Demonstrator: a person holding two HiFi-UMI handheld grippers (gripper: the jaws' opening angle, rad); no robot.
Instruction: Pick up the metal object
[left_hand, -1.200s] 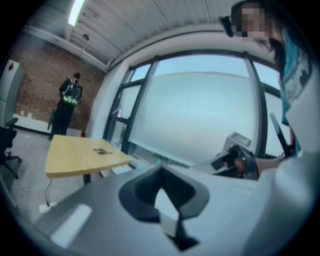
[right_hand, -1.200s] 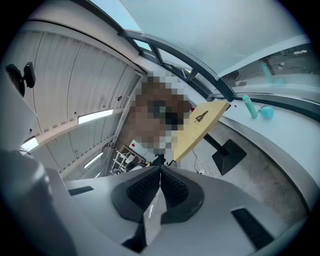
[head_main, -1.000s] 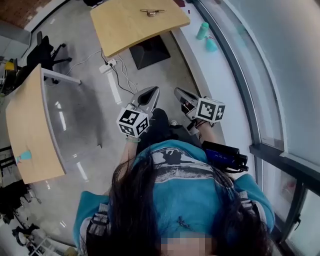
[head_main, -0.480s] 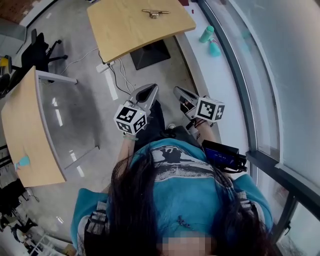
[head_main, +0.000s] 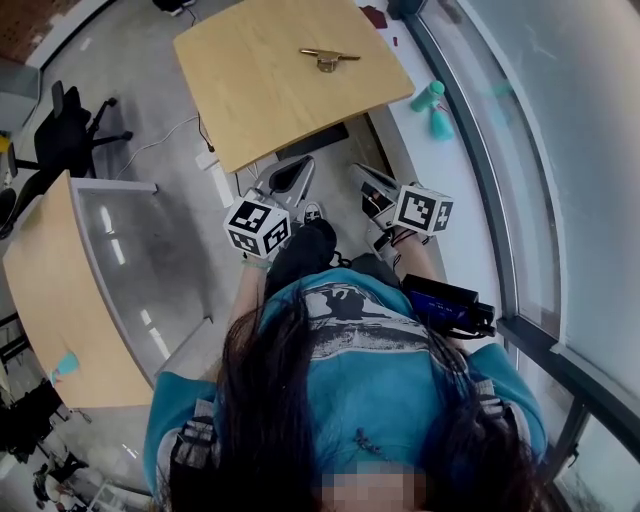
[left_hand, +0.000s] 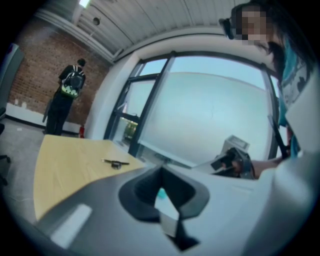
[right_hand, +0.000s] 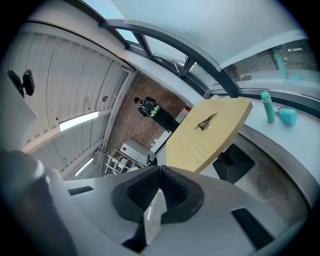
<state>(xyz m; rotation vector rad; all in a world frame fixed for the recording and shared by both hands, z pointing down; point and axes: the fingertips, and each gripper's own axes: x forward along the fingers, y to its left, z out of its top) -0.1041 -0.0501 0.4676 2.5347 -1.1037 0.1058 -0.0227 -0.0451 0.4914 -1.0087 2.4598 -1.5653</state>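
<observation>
The metal object (head_main: 328, 58), a small brass-coloured piece with a thin bar, lies on the far half of a light wooden table (head_main: 270, 90). It also shows in the left gripper view as the metal object (left_hand: 116, 163) and in the right gripper view as the metal object (right_hand: 205, 121), far ahead of the jaws. My left gripper (head_main: 291, 176) and right gripper (head_main: 362, 180) are held side by side just short of the table's near edge, above the floor. Both have their jaws closed together with nothing between them.
A second wooden table (head_main: 50, 290) stands at the left with a black office chair (head_main: 65, 130) behind it. Two teal bottles (head_main: 430, 105) sit on the white window ledge at the right. A cable (head_main: 205, 150) lies on the floor. A person (left_hand: 67, 97) stands far off by the brick wall.
The wooden table with the metal object has come nearer in the head view. Both grippers have moved toward it together, still closed.
</observation>
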